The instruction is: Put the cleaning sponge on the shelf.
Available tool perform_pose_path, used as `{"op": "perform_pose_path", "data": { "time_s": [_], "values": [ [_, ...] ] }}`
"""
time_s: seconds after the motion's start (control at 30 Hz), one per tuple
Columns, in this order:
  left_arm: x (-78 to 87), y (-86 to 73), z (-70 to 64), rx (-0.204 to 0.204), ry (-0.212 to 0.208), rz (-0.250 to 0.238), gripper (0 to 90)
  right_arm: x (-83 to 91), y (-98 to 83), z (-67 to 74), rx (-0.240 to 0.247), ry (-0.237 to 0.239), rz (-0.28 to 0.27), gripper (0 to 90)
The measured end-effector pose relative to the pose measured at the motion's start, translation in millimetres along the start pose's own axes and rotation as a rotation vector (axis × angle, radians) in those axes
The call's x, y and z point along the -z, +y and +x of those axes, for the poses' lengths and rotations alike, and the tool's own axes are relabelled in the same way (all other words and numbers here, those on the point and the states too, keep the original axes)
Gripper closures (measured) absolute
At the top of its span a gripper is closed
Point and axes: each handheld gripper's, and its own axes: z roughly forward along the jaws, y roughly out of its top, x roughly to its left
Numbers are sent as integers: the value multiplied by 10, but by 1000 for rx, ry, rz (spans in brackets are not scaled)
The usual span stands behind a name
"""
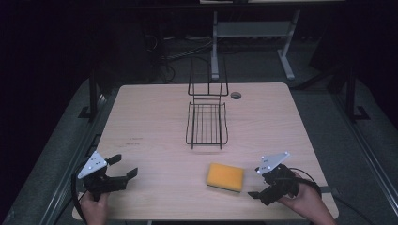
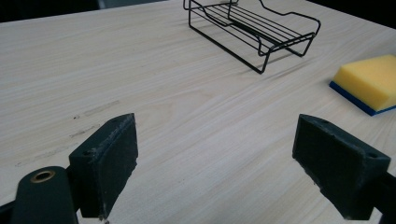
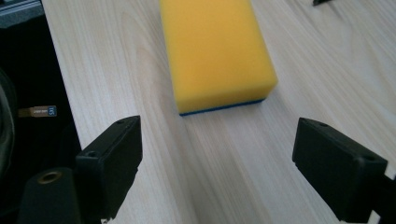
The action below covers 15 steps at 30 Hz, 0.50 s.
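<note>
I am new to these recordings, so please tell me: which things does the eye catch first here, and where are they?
The bright yellow sponge with a blue underside lies flat on the near part of the wooden table, just in front of the open right gripper. Behind it, near the table's middle, stands a black wire rack, empty. The left gripper, also open, rests at the near left corner.
</note>
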Motion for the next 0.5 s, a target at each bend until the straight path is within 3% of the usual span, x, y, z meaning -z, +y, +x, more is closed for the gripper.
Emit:
{"op": "perform_pose_path", "data": {
  "time_s": [0.5],
  "values": [
    [-4, 6, 2, -3, -1, 3, 134, -59, 192, -31, 44, 28, 17, 155]
  ]
}}
